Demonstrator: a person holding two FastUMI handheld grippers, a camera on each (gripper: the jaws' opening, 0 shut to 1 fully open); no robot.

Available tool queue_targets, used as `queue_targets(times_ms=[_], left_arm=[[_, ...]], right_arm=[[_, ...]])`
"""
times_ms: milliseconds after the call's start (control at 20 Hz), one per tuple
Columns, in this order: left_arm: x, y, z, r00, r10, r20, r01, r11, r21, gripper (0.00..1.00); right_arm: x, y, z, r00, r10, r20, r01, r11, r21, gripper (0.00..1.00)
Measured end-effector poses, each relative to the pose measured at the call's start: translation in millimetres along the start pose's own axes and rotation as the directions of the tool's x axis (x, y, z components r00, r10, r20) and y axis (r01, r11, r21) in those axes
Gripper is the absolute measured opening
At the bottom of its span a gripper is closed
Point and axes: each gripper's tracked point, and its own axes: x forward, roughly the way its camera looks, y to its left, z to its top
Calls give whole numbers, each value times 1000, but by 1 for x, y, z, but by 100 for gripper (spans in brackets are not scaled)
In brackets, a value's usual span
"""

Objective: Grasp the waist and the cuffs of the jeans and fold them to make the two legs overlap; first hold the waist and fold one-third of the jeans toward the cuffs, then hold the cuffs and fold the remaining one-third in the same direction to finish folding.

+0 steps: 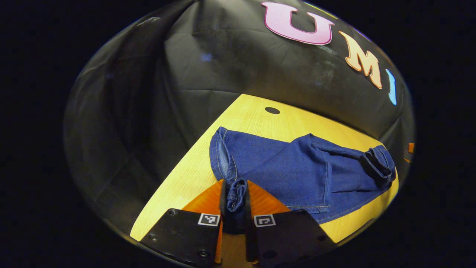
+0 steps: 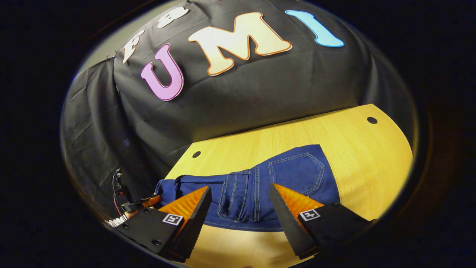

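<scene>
Left tongs [image 1: 235, 199] are clenching bunched cuffs of the jeans [image 1: 297, 175]; right tongs [image 2: 240, 208] are hanging released. We're judging the denim soft, weighty.

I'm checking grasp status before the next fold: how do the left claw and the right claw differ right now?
The left claw is shut, both fingers pressing a bunched bit of the blue denim jeans; the right claw stands open, its fingers apart and gripping nothing. The left claw sits at a leg's hem end, while the right claw hovers over the waist end by the back pocket. Both are low over the light wooden table.
</scene>
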Motion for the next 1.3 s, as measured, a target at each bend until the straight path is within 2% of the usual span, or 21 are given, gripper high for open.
queue_targets(times_ms=[50,100,150,350,550,700,750,800,950,1000,1050,1300], left_arm=[[-1,5,-1,1000,0,-6,0,1000,-20,14],[0,6,0,1000,-1,-2,1,999,-46,3],[1,3,1,1000,-1,-8,1,997,-71,1],[-10,-4,15,1000,-13,-20,11,996,-91,0],[-40,-52,53,998,-66,3,66,993,-96,0],[-58,-102,81,992,-123,27,126,984,-129,0],[-62,-121,89,990,-138,43,142,982,-125,0],[-67,-141,98,986,-155,54,160,980,-118,0],[-77,-204,121,972,-216,89,223,971,-84,0],[-78,-229,129,966,-239,102,246,967,-66,0],[-78,-253,135,961,-256,107,262,964,-48,0],[-67,-368,159,924,-364,119,365,931,13,0]], right_arm=[[-2,0,-2,1000,-1,-3,1,1000,-3,98],[-4,0,-2,1000,-4,-4,4,1000,-8,98],[-6,-1,-2,1000,-4,-4,4,1000,-11,98],[-18,-8,5,1000,-11,8,11,1000,-16,98],[-37,-25,21,999,-23,37,23,1000,2,97],[-55,-47,31,998,-32,51,31,999,16,98],[-62,-56,34,998,-32,54,31,999,18,92],[-69,-64,36,998,-29,53,28,999,19,97],[-88,-91,47,998,-17,57,15,999,38,97],[-93,-101,52,998,-11,63,8,999,51,91],[-99,-111,56,997,-10,70,5,998,66,97],[-121,-168,81,993,-21,112,7,992,123,97]])
